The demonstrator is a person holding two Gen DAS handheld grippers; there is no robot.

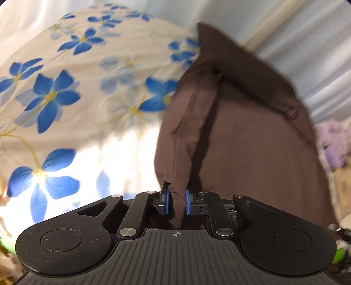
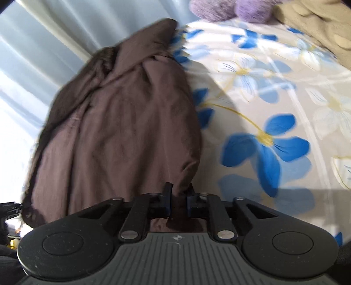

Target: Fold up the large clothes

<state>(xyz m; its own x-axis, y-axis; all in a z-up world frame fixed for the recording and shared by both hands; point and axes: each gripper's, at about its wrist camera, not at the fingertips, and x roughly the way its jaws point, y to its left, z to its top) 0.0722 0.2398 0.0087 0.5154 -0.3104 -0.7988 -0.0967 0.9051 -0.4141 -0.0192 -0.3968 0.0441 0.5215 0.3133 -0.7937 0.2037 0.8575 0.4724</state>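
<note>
Both tools have hold of the same brown garment, which lies on the bed's flower-printed sheet and stretches away from the jaws toward the far edge of the bed, where pale curtains hang. The left hand-held gripper is pinched tight on a ridge of brown cloth, its blue pads pressing the fold from either side. The right hand-held gripper is likewise closed on a bunched bit of the near hem. The garment's long axis runs straight ahead of both, so each hand sits at a near corner and neither is clearly closer. The likely next move is to carry that near edge forward over the rest. The left view shows a raised crease running away from the pinch. Only the right view shows the crumpled, twisted far end and the purple fluffy things near the bed's far corner.
</note>
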